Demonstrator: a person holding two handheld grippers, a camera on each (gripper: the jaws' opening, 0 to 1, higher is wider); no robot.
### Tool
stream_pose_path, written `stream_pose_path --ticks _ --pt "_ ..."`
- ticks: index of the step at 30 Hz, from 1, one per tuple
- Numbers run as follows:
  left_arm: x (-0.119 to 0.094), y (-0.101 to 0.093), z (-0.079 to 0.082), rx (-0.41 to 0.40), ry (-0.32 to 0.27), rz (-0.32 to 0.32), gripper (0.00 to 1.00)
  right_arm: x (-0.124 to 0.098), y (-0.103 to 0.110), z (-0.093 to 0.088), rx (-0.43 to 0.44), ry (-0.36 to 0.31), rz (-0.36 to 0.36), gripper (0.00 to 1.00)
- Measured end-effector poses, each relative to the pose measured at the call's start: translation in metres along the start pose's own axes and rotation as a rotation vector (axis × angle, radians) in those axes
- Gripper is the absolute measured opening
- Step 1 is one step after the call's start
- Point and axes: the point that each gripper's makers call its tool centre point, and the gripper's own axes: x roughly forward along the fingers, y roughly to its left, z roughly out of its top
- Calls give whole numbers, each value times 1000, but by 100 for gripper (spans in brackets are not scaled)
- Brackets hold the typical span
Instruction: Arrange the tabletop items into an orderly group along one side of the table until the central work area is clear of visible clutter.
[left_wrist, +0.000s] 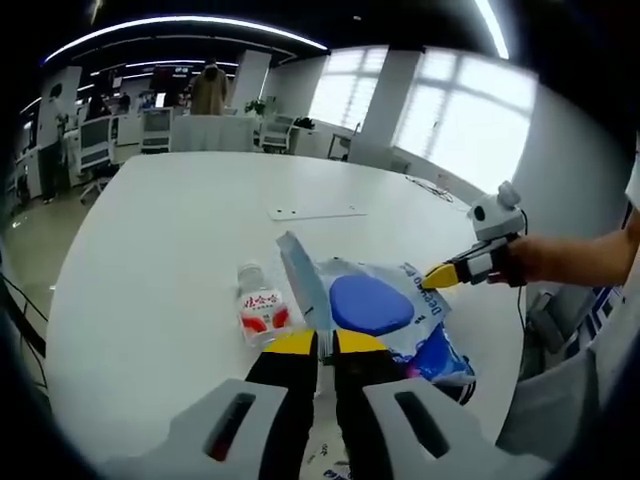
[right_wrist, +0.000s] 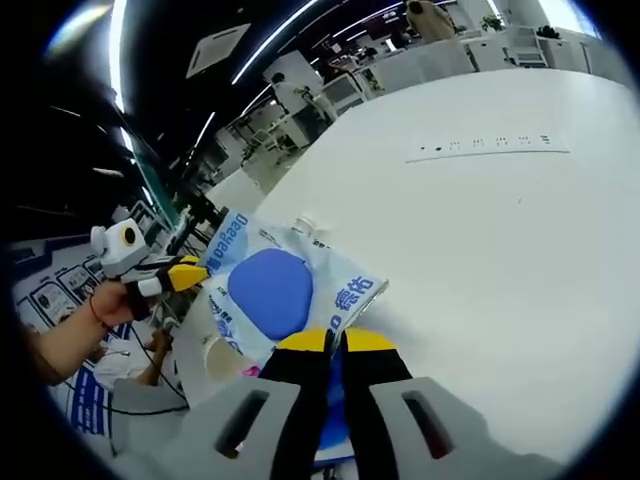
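A blue-and-white plastic bag (left_wrist: 385, 305) with a blue oval on it is held up between both grippers over the white table (left_wrist: 160, 260). My left gripper (left_wrist: 318, 342) is shut on its near edge, and my right gripper (left_wrist: 432, 278) comes in from the right, shut on the far corner. In the right gripper view the same bag (right_wrist: 275, 290) spreads ahead of my right gripper (right_wrist: 335, 340), which is shut on its edge; my left gripper (right_wrist: 195, 270) pinches the opposite corner. A small water bottle (left_wrist: 262, 305) with a red label lies on the table beside the bag.
A flat cable cover plate (left_wrist: 315, 212) is set into the table's middle, also seen as a cover plate (right_wrist: 490, 147). Office desks and chairs (left_wrist: 110, 135) stand beyond the far edge. A pale cup (right_wrist: 222, 358) shows below the bag.
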Motion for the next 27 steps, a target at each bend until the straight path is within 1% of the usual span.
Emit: stream_pose_path --ticks 7,20,27 --pt "2 -10 12 11 -21 -12 2 -10 0 7 -15 -16 -3 0" --pt "9 -32 28 24 -47 -35 2 -36 -9 21 -36 -57 -22 0" --pt "15 -45 37 30 -65 -43 2 -48 -13 26 -45 -76 -30 0"
